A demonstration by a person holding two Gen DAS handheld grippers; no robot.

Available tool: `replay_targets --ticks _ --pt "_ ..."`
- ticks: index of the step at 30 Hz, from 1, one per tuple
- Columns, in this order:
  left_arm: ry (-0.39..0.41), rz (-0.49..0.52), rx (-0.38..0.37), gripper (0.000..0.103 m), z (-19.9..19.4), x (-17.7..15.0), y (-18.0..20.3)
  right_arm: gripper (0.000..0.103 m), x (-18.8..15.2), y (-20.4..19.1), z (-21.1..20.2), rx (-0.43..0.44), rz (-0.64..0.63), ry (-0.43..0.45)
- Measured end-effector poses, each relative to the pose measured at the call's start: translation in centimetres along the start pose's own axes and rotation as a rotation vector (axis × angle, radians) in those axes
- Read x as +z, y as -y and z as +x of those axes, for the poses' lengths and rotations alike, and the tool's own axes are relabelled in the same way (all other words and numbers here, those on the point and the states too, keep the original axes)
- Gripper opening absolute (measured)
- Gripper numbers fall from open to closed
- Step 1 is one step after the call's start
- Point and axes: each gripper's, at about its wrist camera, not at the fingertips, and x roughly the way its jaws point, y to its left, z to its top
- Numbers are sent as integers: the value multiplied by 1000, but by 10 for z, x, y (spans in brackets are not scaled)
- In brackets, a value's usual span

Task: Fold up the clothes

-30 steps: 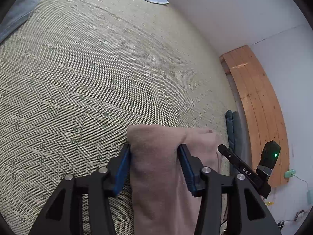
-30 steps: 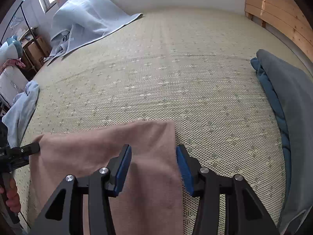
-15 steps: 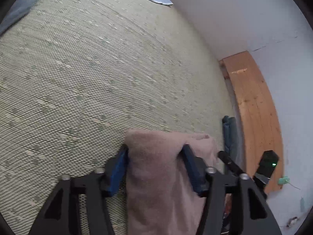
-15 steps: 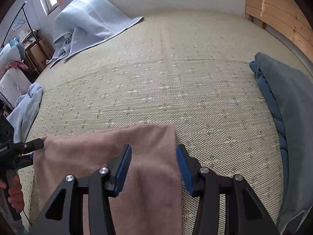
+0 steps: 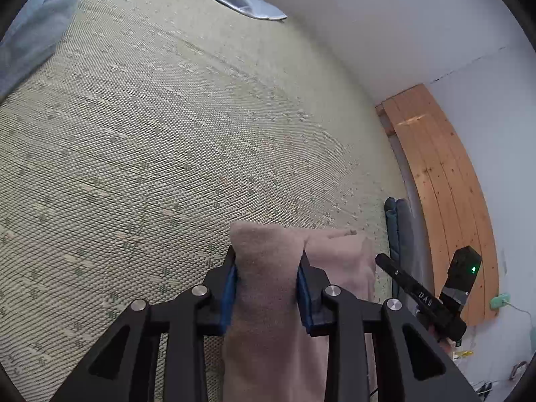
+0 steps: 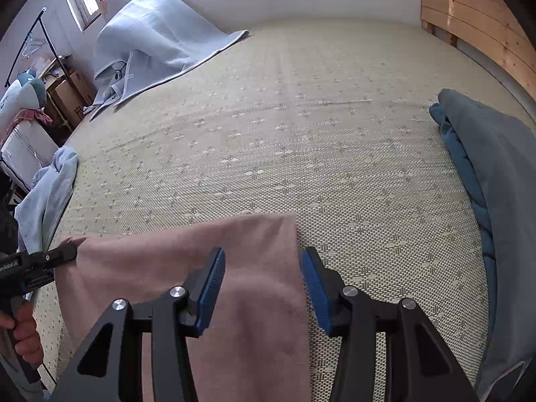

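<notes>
A pink garment (image 5: 268, 318) lies on the woven mat (image 5: 167, 134) at the near edge, stretched between both grippers. My left gripper (image 5: 267, 258) has its jaws closing; the blue pads press on a bunched fold of the garment's left end. In the right wrist view the pink garment (image 6: 150, 261) runs left to the left gripper's finger (image 6: 40, 261), held by a hand (image 6: 23, 335). My right gripper (image 6: 263, 254) stands open over the garment's right corner, which lies flat and unsqueezed between the jaws. The right gripper's finger (image 5: 402, 281) shows beside the cloth.
A folded grey-blue garment (image 6: 495, 174) lies at the mat's right side by the wooden headboard (image 6: 475, 16). A light blue blanket (image 6: 157, 40) is heaped at the far left, and a pale blue garment (image 6: 50, 187) hangs at the left edge. Bare mat (image 6: 301, 134) spreads ahead.
The left gripper's jaws have drawn together onto the pink garment, bunching it into a narrower fold. The right gripper has kept still with the same gap.
</notes>
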Motion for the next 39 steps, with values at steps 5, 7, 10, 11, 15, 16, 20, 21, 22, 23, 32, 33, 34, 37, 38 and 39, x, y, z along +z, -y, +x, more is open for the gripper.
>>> replay_targets --ticks 5,7,10,11,15,16,20,21,22,23,32,33,34,37,38,39 --pt "-14 -30 11 32 2 -4 -18 51 1 -1 12 26 1 -32" --pt "-17 -24 11 32 1 -4 -18 51 1 -1 18 49 4 -46" --pt "-21 -28 2 32 1 -5 -20 51 2 -1 25 81 14 -59" --pt "-22 -32 -3 32 2 -5 -22 51 2 0 27 91 18 -62" --pt "-25 -39 -16 32 2 -6 -25 51 3 -4 33 119 5 -71" --pt "-25 -37 -15 32 1 -6 -24 53 3 -5 34 121 0 -71" --pt "-26 -36 -18 32 0 -7 -23 60 6 -8 38 130 -11 -64" --pt "-26 -35 -19 32 0 -7 -23 61 6 -9 39 131 -13 -62" --pt "-26 -34 -21 32 -2 -7 -24 66 7 -9 40 131 -15 -61" --pt "-27 -32 -22 32 -4 -8 -25 70 7 -9 41 128 -20 -61" --pt "-31 -33 -33 32 -10 -9 -31 74 9 -18 45 90 -77 -54" --pt "-32 -33 -33 32 -11 -10 -31 74 9 -21 46 95 -83 -55" --pt "-32 -34 -33 32 -10 -9 -32 73 9 -23 47 100 -89 -56" --pt "-32 -35 -33 32 -14 -9 -36 72 6 -34 50 91 -142 -66" --pt "-32 -35 -33 32 -13 -9 -36 70 4 -38 50 77 -164 -66" --pt "-32 -35 -33 32 -12 -8 -35 70 3 -42 50 63 -182 -66"
